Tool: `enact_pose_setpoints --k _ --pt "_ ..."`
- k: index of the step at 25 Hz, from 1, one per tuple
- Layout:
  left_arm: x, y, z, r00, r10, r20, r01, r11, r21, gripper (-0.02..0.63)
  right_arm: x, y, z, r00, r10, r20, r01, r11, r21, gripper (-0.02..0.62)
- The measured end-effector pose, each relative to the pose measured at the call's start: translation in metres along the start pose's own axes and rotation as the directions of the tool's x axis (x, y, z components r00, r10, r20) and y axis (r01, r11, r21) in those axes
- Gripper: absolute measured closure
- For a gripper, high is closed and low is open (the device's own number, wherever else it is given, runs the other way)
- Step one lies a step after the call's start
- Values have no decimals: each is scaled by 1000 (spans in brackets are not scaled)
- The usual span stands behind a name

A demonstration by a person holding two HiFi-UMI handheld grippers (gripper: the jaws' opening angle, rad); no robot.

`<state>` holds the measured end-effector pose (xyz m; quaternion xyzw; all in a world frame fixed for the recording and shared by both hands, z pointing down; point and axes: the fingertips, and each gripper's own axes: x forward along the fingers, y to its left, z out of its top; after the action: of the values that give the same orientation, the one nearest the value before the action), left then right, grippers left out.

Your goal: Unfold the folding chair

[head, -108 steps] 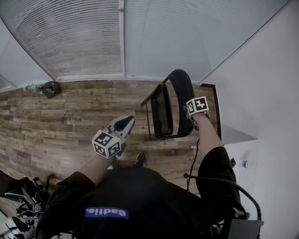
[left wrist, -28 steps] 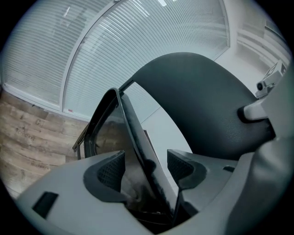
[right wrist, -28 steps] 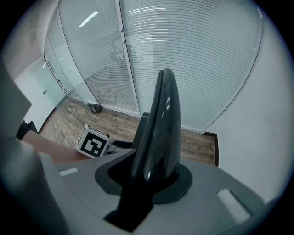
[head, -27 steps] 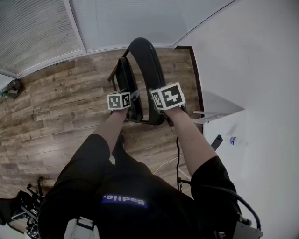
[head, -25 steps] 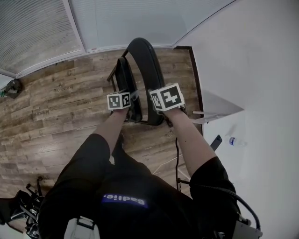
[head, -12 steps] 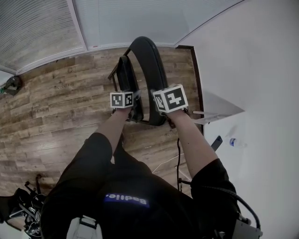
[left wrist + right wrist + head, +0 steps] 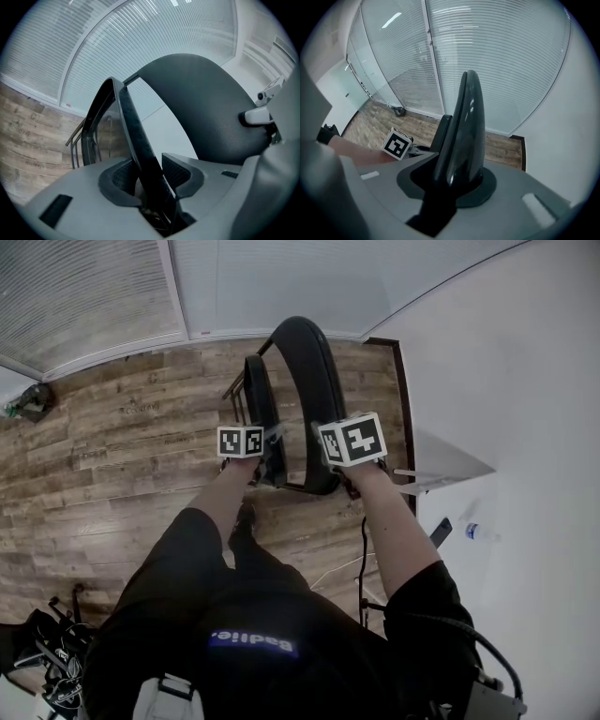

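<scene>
A black folding chair stands folded on the wood floor, its curved backrest (image 7: 309, 381) to the right of the thin seat panel (image 7: 261, 399). My left gripper (image 7: 270, 442) has just been closing, and its jaws are now shut on the seat's edge (image 7: 133, 136), which runs up between the pads (image 7: 176, 171). My right gripper (image 7: 337, 461) points steeply down and is shut on the top of the backrest (image 7: 466, 122). In the right gripper view the left gripper's marker cube (image 7: 396, 143) shows beside the seat (image 7: 440, 131).
A white wall runs close along the chair's right side, with a white ledge (image 7: 445, 470) and a small bottle (image 7: 478, 532) by it. Window blinds (image 7: 94, 296) close off the far side. A cable (image 7: 337, 568) lies on the floor, and dark gear (image 7: 42, 643) sits at the lower left.
The left gripper came up from the lower left to the chair's seat edge and closed on it. The right gripper has stayed on the backrest.
</scene>
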<state>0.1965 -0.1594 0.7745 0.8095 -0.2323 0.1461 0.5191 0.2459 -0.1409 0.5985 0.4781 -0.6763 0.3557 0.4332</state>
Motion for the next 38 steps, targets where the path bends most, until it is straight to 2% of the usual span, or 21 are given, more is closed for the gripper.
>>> enact_pose_setpoints --k 6,20,27,38 --pt "-26 15 0 1000 -26 -4 26 1000 -5 453 2 22 4 1000 22 1 -22 1000 -17 502" --pt "-88 65 -8 999 -51 -4 50 995 -90 453 11 38 6 999 39 5 -39 999 2 502" --pt "-118 109 -22 1000 6 8 -5 986 -164 445 21 34 -2 997 73 14 -74 997 26 505" --pt "-160 179 -41 999 52 7 -49 976 -213 429 42 44 -7 991 132 30 -134 989 56 505"
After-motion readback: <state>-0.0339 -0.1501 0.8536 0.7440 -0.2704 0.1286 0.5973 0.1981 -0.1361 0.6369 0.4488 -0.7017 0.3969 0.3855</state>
